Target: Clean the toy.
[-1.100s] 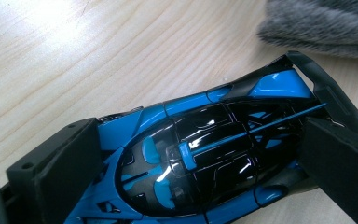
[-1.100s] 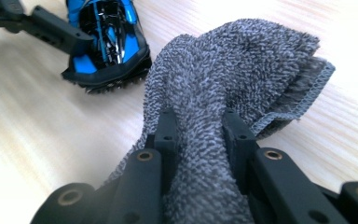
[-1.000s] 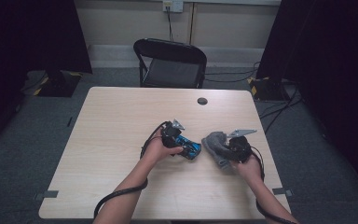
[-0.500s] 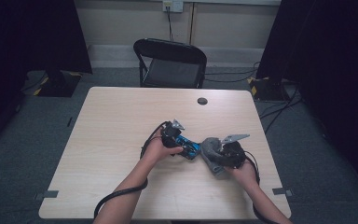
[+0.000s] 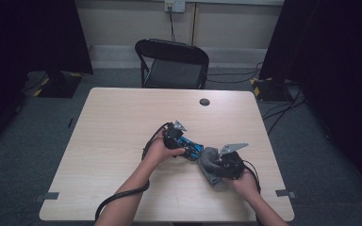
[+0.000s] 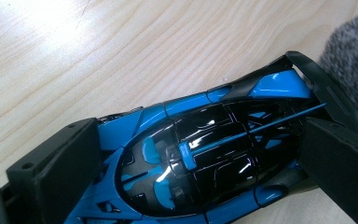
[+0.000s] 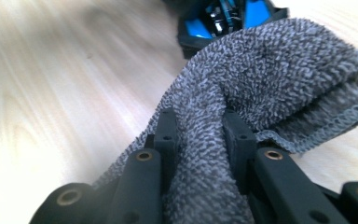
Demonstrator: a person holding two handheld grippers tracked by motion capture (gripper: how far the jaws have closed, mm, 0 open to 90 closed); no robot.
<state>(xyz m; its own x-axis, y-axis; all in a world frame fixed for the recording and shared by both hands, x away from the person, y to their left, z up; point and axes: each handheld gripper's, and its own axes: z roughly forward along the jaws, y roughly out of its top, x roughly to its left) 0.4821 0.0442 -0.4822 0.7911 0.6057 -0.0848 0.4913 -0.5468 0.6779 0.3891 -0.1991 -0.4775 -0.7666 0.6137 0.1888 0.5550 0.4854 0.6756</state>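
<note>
Right gripper clamping cloth, moved in against car (earlier apart), left gripper clamping car, bare table left and beyond.

Toy car: glossy blue and black plastic, smooth, throws highlights. Cloth: grey terry, rough looped pile (stitched hem at one edge). Table: pale wood grain, smooth, faint sheen. Gripper pads: matt black plastic.

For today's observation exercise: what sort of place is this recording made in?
Probably a recording studio or lab room: black curtains flank a lone wooden table, a folding chair stands behind, and cables trail over grey carpet.
</note>
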